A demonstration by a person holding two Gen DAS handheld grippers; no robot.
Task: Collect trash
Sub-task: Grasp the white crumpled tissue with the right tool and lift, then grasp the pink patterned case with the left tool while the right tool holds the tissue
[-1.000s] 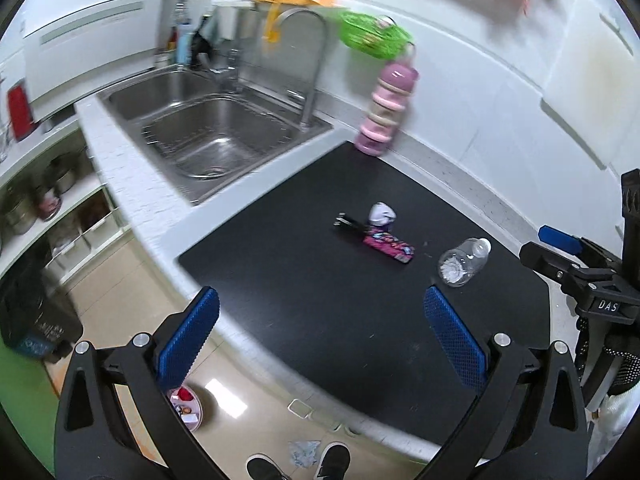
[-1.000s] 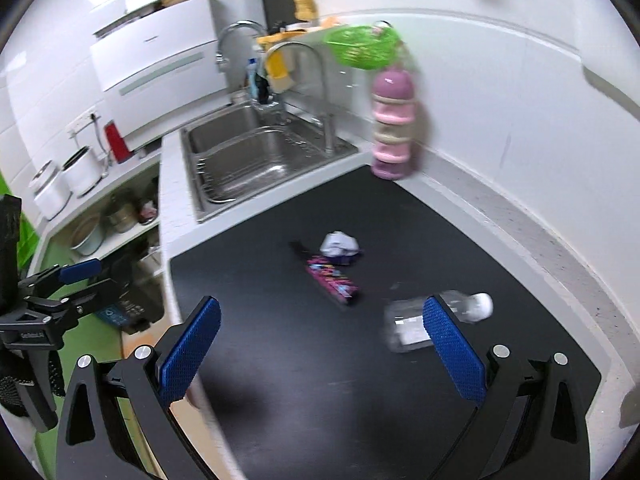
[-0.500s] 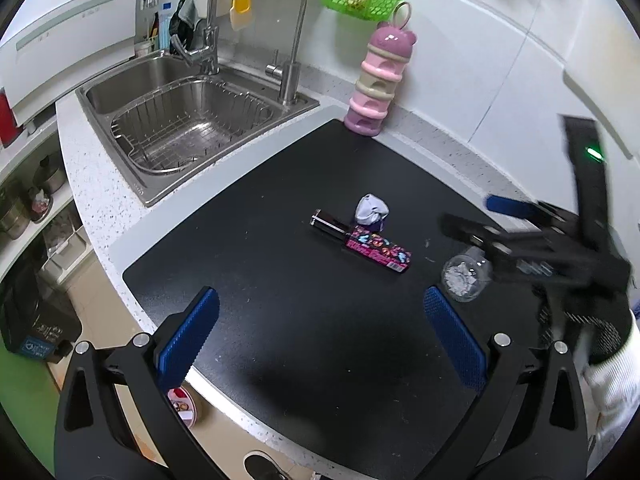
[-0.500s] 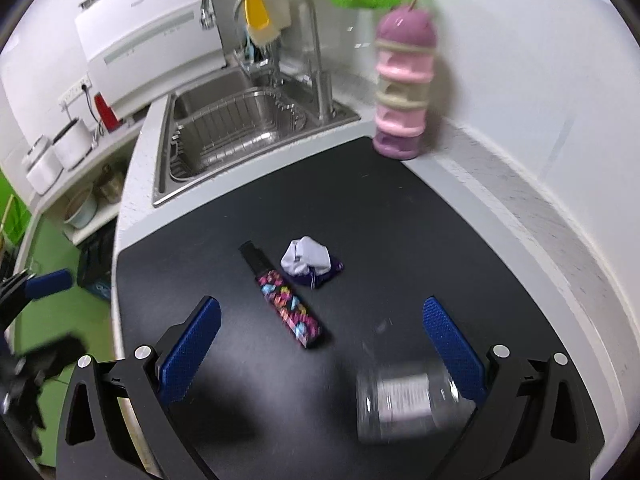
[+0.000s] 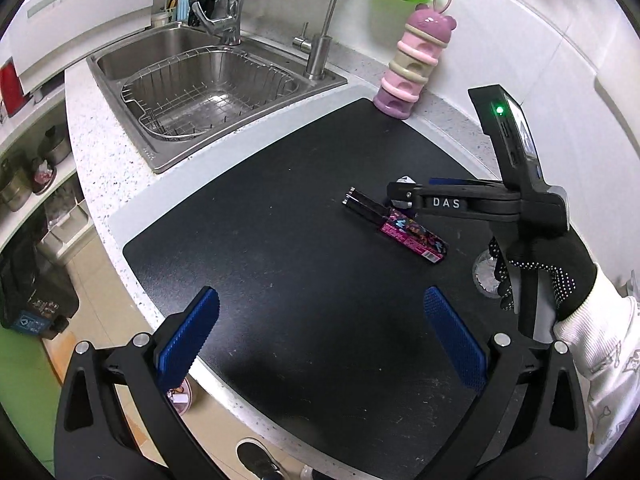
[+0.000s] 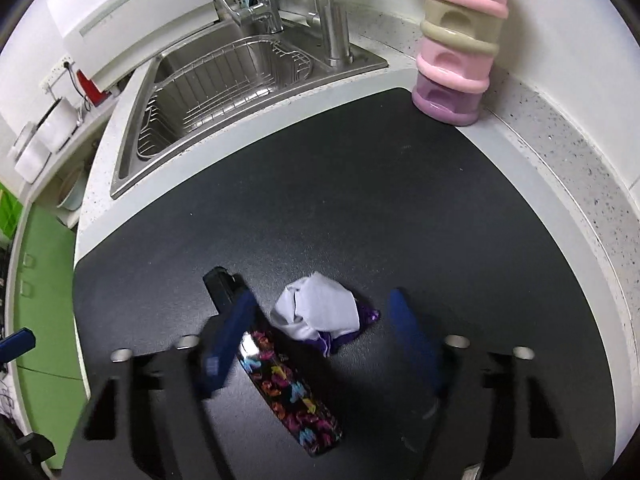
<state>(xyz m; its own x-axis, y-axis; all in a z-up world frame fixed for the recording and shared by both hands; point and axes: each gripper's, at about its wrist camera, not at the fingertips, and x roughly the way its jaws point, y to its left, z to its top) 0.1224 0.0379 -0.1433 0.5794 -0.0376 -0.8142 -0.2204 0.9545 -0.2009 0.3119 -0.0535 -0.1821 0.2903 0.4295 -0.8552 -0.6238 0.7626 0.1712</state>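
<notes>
So the right tongs (image 6: 320,344) are closing around the crumpled white wrapper (image 6: 316,312) on the black surface (image 6: 360,200), pads not touching it yet. The colourful wrapper (image 6: 292,392) lies just beside. The left tongs (image 5: 320,340) hang released, nothing between them.

The left hand-held gripper (image 5: 320,344) tilts steeply downward with its blue pads spread wide and nothing between them. The right hand-held gripper (image 6: 320,340) also points steeply down, its jaws closing and blurred, the pads not yet pressing on anything. A black dotted glove and pale sleeve cover the right hand (image 5: 548,276) gripping its handle.
</notes>
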